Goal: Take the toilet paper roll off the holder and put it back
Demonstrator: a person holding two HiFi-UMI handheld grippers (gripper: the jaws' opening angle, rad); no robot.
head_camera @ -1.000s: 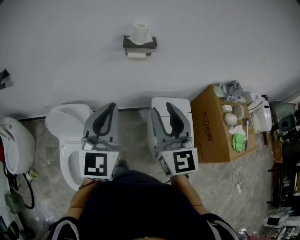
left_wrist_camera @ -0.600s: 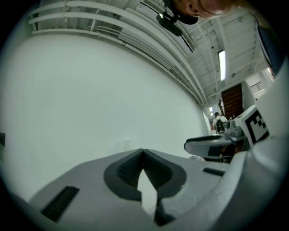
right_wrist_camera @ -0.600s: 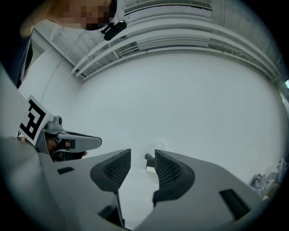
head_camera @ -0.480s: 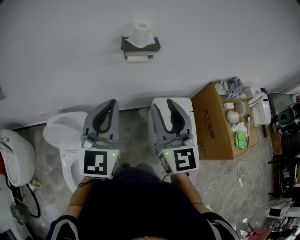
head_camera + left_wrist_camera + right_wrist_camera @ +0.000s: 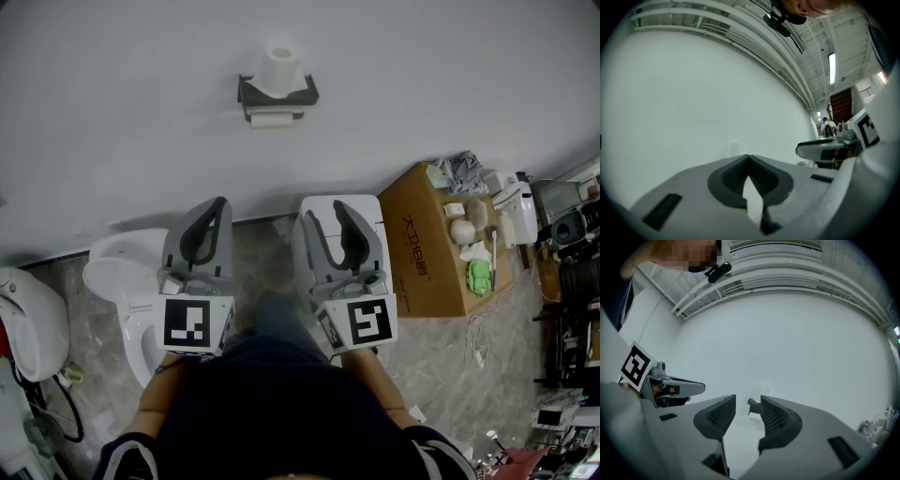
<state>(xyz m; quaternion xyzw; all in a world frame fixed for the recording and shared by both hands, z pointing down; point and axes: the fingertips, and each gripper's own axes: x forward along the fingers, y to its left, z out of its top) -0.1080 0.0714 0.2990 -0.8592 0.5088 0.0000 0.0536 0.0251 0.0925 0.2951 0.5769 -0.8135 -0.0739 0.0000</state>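
Two grippers are in view, side by side and pointing at the far wall. The left gripper (image 5: 218, 202) has its fingers (image 5: 736, 174) closed tip to tip with nothing between them. The right gripper (image 5: 324, 213) has its fingers (image 5: 774, 417) partly apart and also holds nothing. One dark holder (image 5: 277, 92) is fixed to the far wall, well apart from both grippers, and the right gripper view shows it through the gap between the fingers. There are two rolls. The toilet paper roll (image 5: 273, 119) hangs under the holder, and a second roll (image 5: 282, 65) stands upright on top of it. On the floor to the left sits one white toilet (image 5: 117, 281), and a white boxy fixture (image 5: 366, 208) lies beneath the right gripper. To the right stands one cardboard box (image 5: 427, 253). Its top carries a grey cloth bundle (image 5: 466, 172), a white round lump (image 5: 460, 231) and a green item (image 5: 479, 277), among other small pieces too small to name.
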